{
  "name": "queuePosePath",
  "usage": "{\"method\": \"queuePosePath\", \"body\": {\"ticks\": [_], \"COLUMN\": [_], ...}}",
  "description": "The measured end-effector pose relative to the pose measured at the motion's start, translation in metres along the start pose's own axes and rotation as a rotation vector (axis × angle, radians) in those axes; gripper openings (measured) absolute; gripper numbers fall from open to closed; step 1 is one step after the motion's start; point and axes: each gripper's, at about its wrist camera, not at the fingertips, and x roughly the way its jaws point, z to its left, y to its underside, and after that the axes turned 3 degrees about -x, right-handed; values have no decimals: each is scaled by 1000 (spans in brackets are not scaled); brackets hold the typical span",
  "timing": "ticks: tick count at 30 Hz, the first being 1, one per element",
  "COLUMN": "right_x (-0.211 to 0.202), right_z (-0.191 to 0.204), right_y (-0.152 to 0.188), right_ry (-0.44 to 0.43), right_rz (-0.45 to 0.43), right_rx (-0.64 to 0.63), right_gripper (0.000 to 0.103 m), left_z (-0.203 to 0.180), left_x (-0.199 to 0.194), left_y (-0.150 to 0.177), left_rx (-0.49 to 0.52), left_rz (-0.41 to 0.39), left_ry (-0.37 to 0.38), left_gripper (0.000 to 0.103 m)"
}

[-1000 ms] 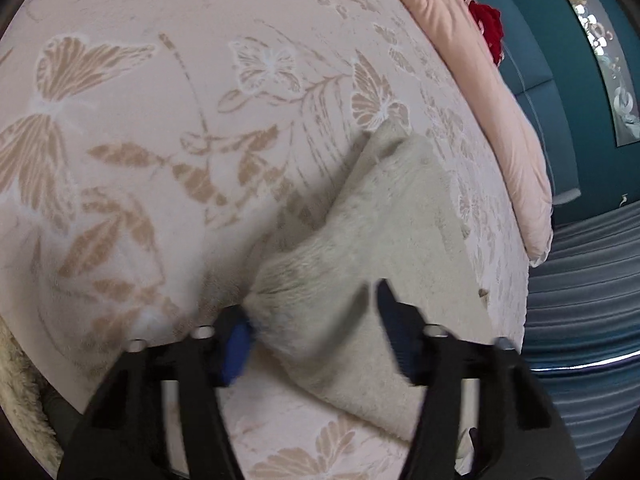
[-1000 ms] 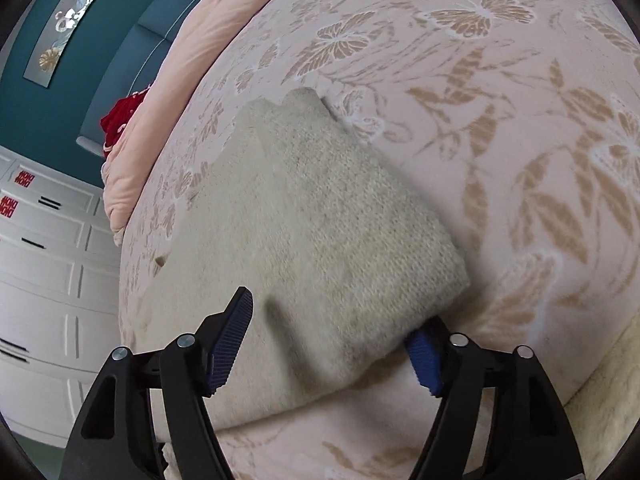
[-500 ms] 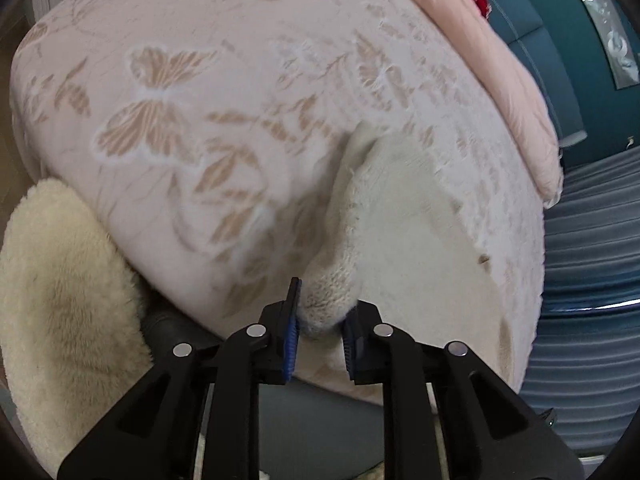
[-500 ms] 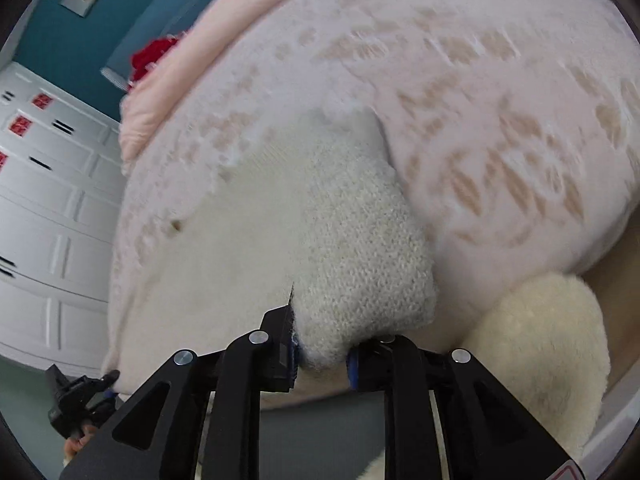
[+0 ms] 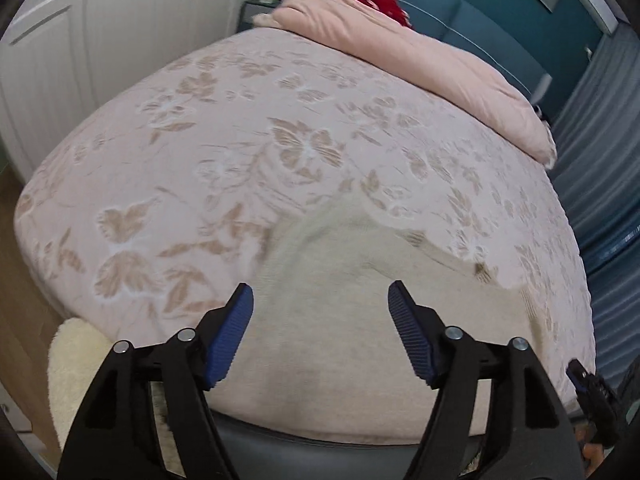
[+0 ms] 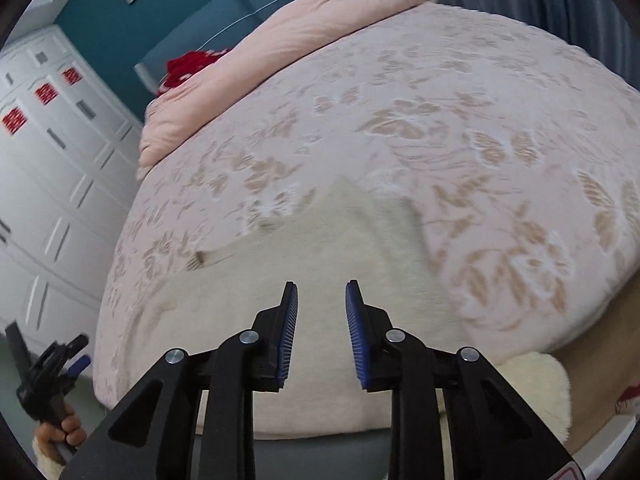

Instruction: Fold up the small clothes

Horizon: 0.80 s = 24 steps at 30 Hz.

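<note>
1. Having let go of the cream knit garment, you've pulled both grippers back since half a second ago.
2. Your left gripper gapes wide, your right gripper narrowly; both are empty, hovering over the garment spread at the bedspread's near edge.

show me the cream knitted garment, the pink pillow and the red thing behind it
cream knitted garment (image 5: pixel 340 312): left wrist view, middle of knit.
pink pillow (image 5: pixel 420 64): left wrist view, top surface.
red thing (image 6: pixel 192 66): right wrist view, visible bunched part.

The left gripper is hovering with its blue-padded fingers spread wide, gripping nothing. The right gripper is holding its fingers parted by a narrow gap, with nothing caught between them.
</note>
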Motion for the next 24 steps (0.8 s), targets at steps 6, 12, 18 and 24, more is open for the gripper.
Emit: {"method": "queuePosePath", "body": {"ticks": [6,12,18,24], "right_x": [84,128,132,73], "right_z": [103,133,101,57], "right_y": [40,62,42,1], "right_ry": [-113,-54,63,110], "right_rz": [165,255,240,15], "right_rx": [-211,-343,-352,-256], "right_gripper": [17,16,6,55], "left_z": [-66,-69,-55,-40], "left_x": [87,105,112,84], "left_y": [52,73,65,32], "left_rx": [199,282,209,115], "left_rz": [170,169,178,123], "left_ry": [-44,-121,-99,-28], "left_gripper": [68,75,88,91]}}
